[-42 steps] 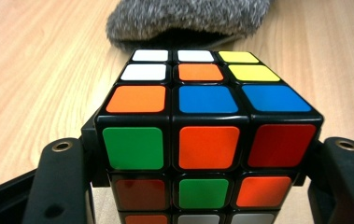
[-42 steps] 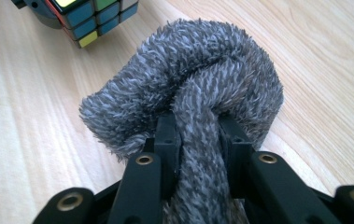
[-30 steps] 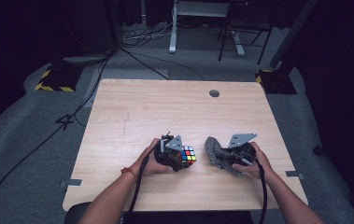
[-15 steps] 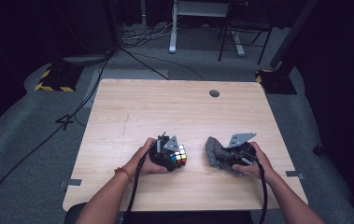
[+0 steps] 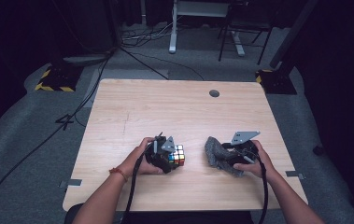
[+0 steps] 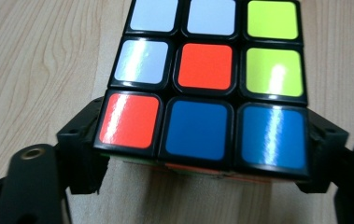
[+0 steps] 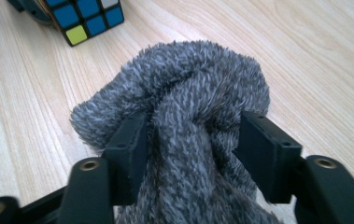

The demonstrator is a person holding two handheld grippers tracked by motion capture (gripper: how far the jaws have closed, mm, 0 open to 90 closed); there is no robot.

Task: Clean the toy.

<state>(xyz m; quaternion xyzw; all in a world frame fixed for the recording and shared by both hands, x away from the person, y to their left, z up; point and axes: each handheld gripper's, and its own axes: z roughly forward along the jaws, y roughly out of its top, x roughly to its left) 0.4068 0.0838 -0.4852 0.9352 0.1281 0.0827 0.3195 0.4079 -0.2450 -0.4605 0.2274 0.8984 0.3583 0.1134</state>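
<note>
Two grips: left tool clamps the cube by its sides; right tool pinches the fuzzy grey cloth, seemingly readied for wiping.

My left gripper is black with a grey three-cornered plate on top; my right gripper matches it; each jaw is a blocky black pad with brass-ringed screw holes; black cables trail back; a red band circles my left wrist.
</note>
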